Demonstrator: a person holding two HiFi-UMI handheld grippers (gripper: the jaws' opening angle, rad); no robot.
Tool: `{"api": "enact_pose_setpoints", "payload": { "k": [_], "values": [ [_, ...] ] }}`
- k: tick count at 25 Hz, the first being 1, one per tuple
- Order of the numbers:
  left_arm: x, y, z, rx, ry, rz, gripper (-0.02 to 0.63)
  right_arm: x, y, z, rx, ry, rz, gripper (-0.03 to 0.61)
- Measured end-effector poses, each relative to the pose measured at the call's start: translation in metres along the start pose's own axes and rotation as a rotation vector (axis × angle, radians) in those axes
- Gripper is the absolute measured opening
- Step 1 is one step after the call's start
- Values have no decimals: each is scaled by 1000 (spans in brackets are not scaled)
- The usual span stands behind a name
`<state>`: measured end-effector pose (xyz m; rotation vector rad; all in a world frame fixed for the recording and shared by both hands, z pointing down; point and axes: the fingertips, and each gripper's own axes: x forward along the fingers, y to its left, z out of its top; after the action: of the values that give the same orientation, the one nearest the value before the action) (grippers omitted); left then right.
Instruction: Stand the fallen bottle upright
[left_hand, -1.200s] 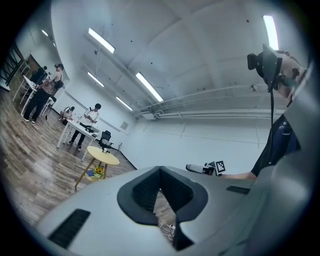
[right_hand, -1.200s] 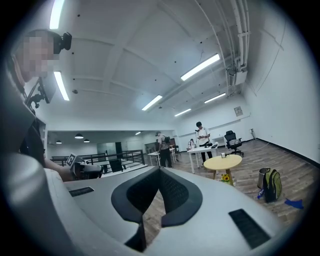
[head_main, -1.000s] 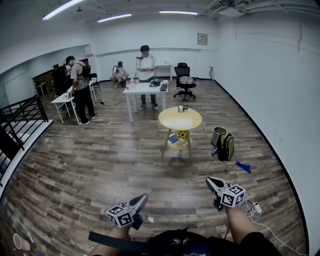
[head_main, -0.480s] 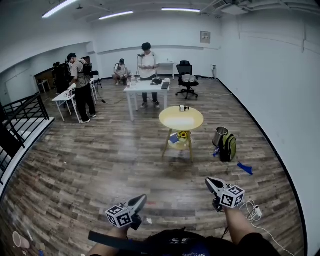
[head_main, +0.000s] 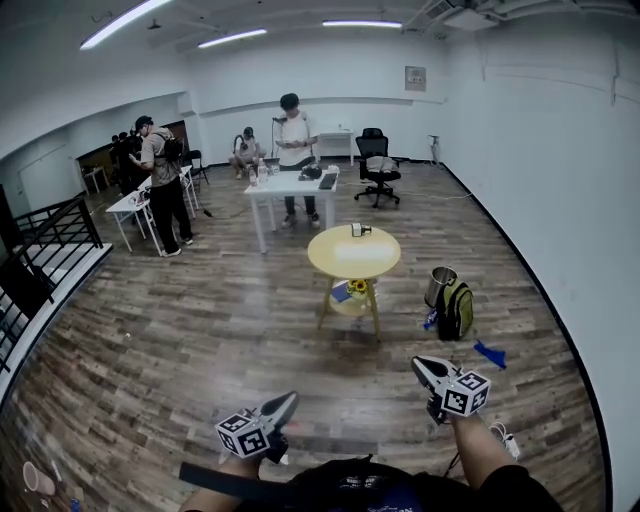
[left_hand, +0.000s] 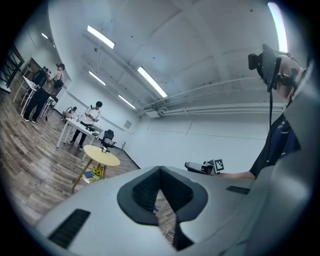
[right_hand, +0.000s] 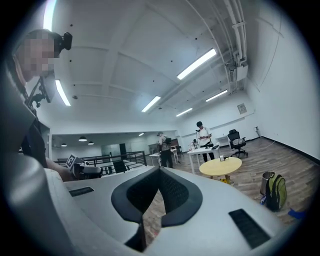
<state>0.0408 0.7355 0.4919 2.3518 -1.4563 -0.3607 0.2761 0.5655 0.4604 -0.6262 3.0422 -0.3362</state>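
Note:
A round yellow table (head_main: 354, 252) stands several steps ahead on the wooden floor. On its top sits a small pale object (head_main: 358, 230), too small to tell whether it is the bottle or how it lies. My left gripper (head_main: 288, 397) is held low at the bottom left, shut and empty. At the bottom right my right gripper (head_main: 418, 361) is also shut with nothing in it. In the left gripper view the pads of the left gripper (left_hand: 160, 172) meet, and the table (left_hand: 101, 155) is far off. The right gripper (right_hand: 160, 172) looks the same, its table (right_hand: 220, 166) distant.
A green backpack (head_main: 455, 308) and a metal bin (head_main: 439, 285) sit right of the table. Behind it are a white desk (head_main: 290, 185) with a person (head_main: 293, 135) standing, and an office chair (head_main: 376, 160). A railing (head_main: 40, 240) runs along the left. A cable (head_main: 505, 440) lies by my right arm.
The whole view has moved forward across the floor, so the yellow table is a little nearer. Both grippers keep their places in the view and stay shut.

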Motion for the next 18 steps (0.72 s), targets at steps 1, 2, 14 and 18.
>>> {"api": "enact_pose_setpoints", "payload": {
  "k": [1, 2, 14, 18],
  "values": [
    [15, -4, -2, -2, 1, -3, 21, -3, -14, 2, 0, 1, 2, 2],
    [30, -7, -5, -4, 1, -3, 21, -6, -27, 4, 2, 2, 4, 2],
    [128, 8, -10, -29, 12, -6, 21, 4, -127, 12, 25, 28, 1, 2],
    [142, 51, 1, -47, 3, -19, 21, 41, -140, 11, 22, 32, -15, 2]
  ]
}}
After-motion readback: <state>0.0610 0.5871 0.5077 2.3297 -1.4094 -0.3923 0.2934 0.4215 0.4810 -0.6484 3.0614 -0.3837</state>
